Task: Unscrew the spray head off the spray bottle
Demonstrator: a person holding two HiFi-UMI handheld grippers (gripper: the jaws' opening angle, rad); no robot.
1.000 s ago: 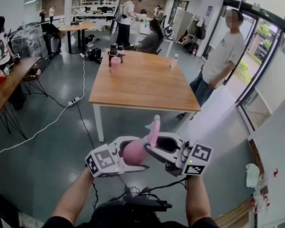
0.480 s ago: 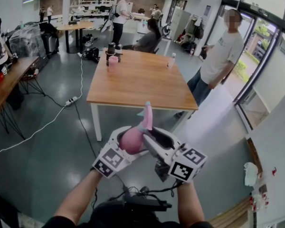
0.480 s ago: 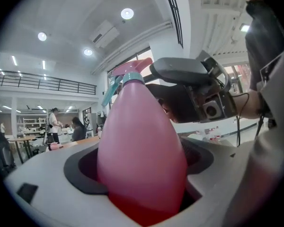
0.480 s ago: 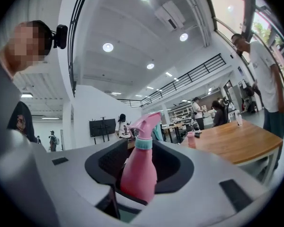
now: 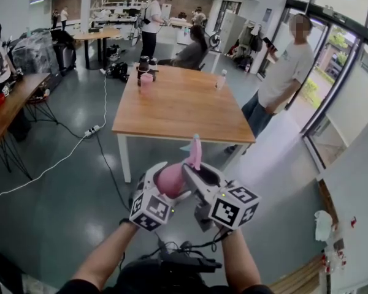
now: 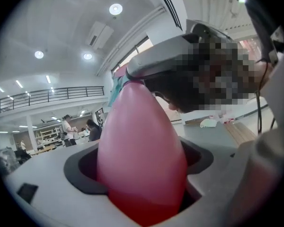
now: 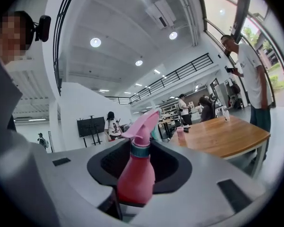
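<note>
Re-grip: left gripper clamps pink plastic spray bottle; right gripper, jaws having just closed further, pinches its shoulder below pink spray head, not yet unscrewed.

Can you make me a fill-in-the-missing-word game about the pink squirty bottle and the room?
The spray bottle is coloured ____.
The spray head is ____ the bottle, not off it.
The big table behind is made of ____.
The person in the white shirt by the glass wall is ____, not sitting.

Missing words: pink; on; wood; standing.
</note>
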